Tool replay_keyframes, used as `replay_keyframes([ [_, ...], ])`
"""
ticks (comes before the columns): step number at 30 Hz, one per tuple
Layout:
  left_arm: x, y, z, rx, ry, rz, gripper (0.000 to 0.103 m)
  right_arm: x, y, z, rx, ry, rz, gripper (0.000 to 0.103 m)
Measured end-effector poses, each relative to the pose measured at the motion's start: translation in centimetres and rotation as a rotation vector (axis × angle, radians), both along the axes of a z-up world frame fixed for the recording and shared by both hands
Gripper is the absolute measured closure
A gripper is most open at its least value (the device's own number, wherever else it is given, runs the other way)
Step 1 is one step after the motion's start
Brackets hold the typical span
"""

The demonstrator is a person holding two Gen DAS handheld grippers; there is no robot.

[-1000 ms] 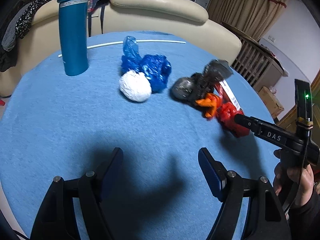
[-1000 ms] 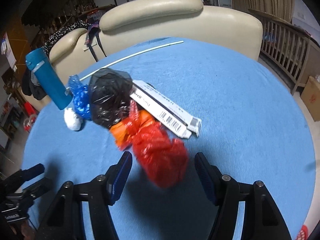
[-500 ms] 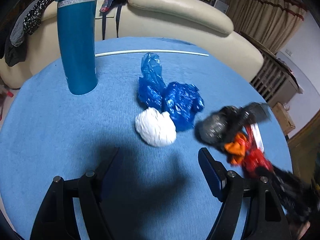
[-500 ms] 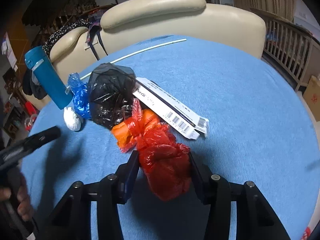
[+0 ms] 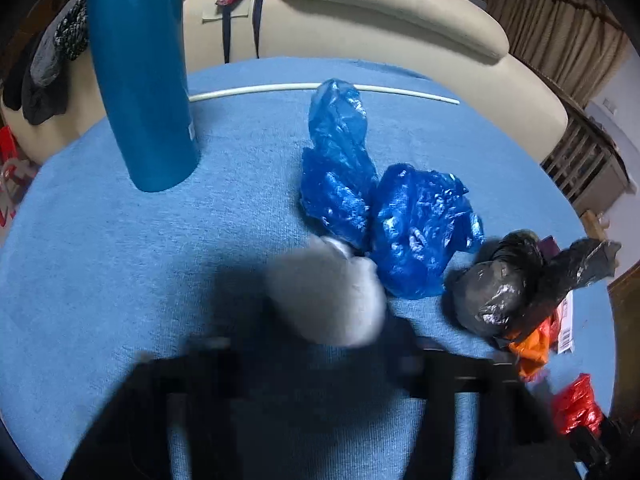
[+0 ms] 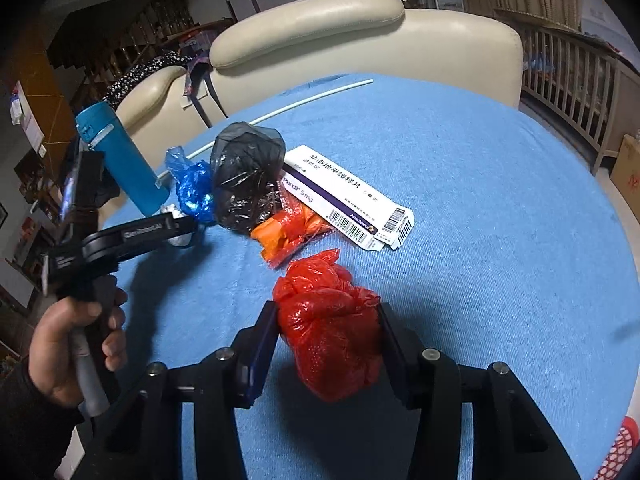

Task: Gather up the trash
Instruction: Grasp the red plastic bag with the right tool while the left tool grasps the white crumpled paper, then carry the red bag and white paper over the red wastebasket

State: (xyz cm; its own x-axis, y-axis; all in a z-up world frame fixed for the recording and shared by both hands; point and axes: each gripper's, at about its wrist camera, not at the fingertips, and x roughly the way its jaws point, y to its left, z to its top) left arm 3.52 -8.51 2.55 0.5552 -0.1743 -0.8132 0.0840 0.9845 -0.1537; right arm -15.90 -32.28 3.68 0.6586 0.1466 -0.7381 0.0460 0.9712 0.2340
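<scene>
on my right wrist view the right gripper [image 6: 328, 320] has its jaws pressed against both sides of the red plastic bag [image 6: 332, 332], gripping it over the blue table [image 6: 500, 208]. just beyond it lie an orange wrapper [image 6: 284, 232], a flattened white medicine box [image 6: 348, 196] and a black bag [image 6: 246, 178], the three bunched together and touching. farther left i see the blue bag [image 6: 194, 190] and a teal bottle [image 6: 120, 160] standing upright. a hand [image 6: 72, 344] at the left edge holds the left gripper [image 6: 180, 228], whose tip reaches down at a white wad of paper [image 6: 174, 224] beside the blue bag. on my left wrist view that gripper is a dark blur; its jaws are closing with the white wad of paper [image 5: 332, 296] between them, and i cannot tell whether they press on it yet. the wad touches the blue bag [image 5: 400, 220], with the black bag [image 5: 508, 288] to its right and the teal bottle [image 5: 144, 76] well apart at the far left. a thin white rod [image 5: 280, 88] lies across the far side of the table, in front of a cream sofa [image 5: 380, 12].
</scene>
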Motion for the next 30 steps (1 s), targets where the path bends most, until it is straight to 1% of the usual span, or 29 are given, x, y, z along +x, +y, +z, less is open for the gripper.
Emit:
replay_keyframes([
  [2,-0.3,0.3,0.0,-0.028,0.006,-0.014,0.065,-0.3,0.1,-0.1,0.003,-0.001,-0.001,0.051],
  [6,-2.1,0.6,0.3,-0.023,-0.010,-0.034,0.066,-0.8,0.3,-0.2,0.012,-0.002,-0.003,0.051],
  [13,-6.2,0.4,1.8,0.006,-0.053,-0.070,0.066,-2.5,0.7,-0.1,0.016,-0.006,-0.014,0.051],
  [22,-10.5,-1.1,3.2,0.033,-0.068,-0.125,0.066,-5.9,0.2,0.1,0.030,-0.014,-0.066,0.051],
  [30,-12.8,-2.7,4.3,0.048,-0.092,-0.172,0.066,-9.0,-0.7,0.4,0.048,-0.032,-0.116,0.051],
])
